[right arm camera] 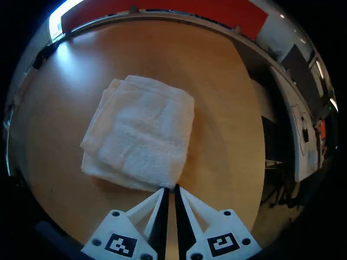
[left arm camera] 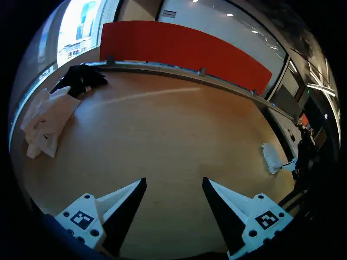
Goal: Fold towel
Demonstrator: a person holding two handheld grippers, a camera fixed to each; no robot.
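A white towel [right arm camera: 141,136], folded into a thick rectangle, lies flat on the wooden table [right arm camera: 217,86]. My right gripper [right arm camera: 170,188] is shut, its tips right at the towel's near corner; table shows in the thin slit between the fingers. In the left gripper view the same towel [left arm camera: 271,157] is small at the far right, with the other gripper [left arm camera: 291,165] beside it. My left gripper [left arm camera: 174,182] hangs open over bare wood with nothing between its fingers.
A crumpled white cloth pile [left arm camera: 47,115] lies at the table's far left, with a black bundle [left arm camera: 82,78] behind it. A red partition [left arm camera: 186,47] runs along the back edge. Desks and chairs [right arm camera: 299,130] stand past the right edge.
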